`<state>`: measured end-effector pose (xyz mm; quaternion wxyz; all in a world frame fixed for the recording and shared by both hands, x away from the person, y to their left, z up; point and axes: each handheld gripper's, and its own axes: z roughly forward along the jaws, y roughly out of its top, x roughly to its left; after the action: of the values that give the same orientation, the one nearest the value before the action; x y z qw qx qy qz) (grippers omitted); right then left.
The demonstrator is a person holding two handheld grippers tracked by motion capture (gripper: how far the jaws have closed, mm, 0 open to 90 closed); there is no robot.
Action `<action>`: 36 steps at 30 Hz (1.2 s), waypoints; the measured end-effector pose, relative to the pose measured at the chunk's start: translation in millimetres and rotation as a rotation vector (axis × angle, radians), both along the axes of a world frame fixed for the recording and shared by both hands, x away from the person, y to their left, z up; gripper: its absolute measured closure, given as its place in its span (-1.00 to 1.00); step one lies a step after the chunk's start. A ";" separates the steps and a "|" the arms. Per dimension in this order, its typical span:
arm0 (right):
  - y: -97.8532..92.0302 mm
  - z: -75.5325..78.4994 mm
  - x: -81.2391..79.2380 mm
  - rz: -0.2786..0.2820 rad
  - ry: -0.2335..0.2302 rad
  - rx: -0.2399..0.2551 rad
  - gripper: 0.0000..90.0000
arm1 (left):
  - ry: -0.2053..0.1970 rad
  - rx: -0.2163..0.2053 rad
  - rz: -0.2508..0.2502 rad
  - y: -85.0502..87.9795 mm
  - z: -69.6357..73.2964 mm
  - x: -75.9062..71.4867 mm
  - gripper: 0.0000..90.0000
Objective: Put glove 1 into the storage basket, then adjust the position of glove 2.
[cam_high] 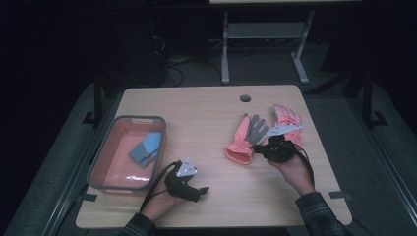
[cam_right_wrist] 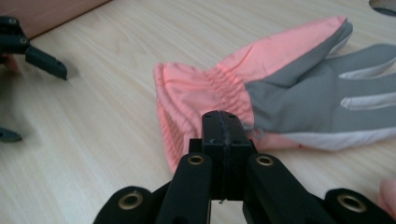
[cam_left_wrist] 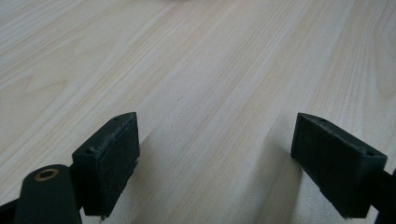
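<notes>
- Two gloves lie on the table (cam_high: 206, 113): a pink and grey glove (cam_high: 244, 139) with its palm up, and a second pink glove (cam_high: 286, 118) just beside it on the far right side.
- The right gripper (cam_high: 268, 147) sits at the cuff end of the pink and grey glove, held in the person's right hand (cam_high: 290, 169).
- In the right gripper view its jaws are pressed together, and the tips meet right at the lower edge of the cuff (cam_right_wrist: 180, 107); they seem to pinch a bit of cuff fabric, but the jaw tips themselves cover the exact spot, so the bite is hard to make out.
- The glove's fingertips (cam_right_wrist: 373, 74) run off the right edge of that view.
- In the high view the gripper's grey plate (cam_high: 282, 130) covers the wrist part of the second pink glove, and the dim light blurs the seam between the two gloves.
- The left gripper (cam_high: 199, 191) rests well to the left of the gloves, near the front corner of the pink tray (cam_high: 142, 120), with its jaws spread wide over bare wood (cam_left_wrist: 210, 93) and nothing between them.
- The left hand (cam_high: 160, 204) is partly cut off by the bottom edge of the high view.
- Inside the tray lies something blue (cam_high: 146, 147), folded or stacked; too small and dark to tell what it is.
- The tray's near wall hides part of its floor.
</notes>
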<state>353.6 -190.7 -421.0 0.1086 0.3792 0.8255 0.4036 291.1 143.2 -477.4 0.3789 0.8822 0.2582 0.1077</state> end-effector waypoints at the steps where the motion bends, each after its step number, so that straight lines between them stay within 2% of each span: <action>1: 0.0 0.0 0.0 0.000 0.000 0.000 1.00 | 0.000 0.000 0.000 0.0 0.0 0.0 -0.67; 15: 21.9 -4.1 23.5 0.024 0.012 0.003 1.00 | 0.002 0.003 -0.001 0.2 0.3 0.0 -0.68; 21: 35.4 -11.0 35.4 0.037 0.018 -0.020 1.00 | 0.000 0.009 -0.004 0.5 0.5 0.3 -0.68; 29: 36.9 -15.7 35.6 0.048 0.039 -0.019 1.00 | 0.001 0.010 -0.004 0.5 0.5 0.3 -0.68; 36: 35.6 -15.0 21.5 0.088 0.051 -0.025 1.00 | 0.002 0.003 -0.001 0.2 0.3 0.1 -0.67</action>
<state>375.0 -155.1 -436.0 0.0745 0.3514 0.8489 0.3877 291.1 143.4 -477.1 0.3773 0.8830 0.2579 0.1069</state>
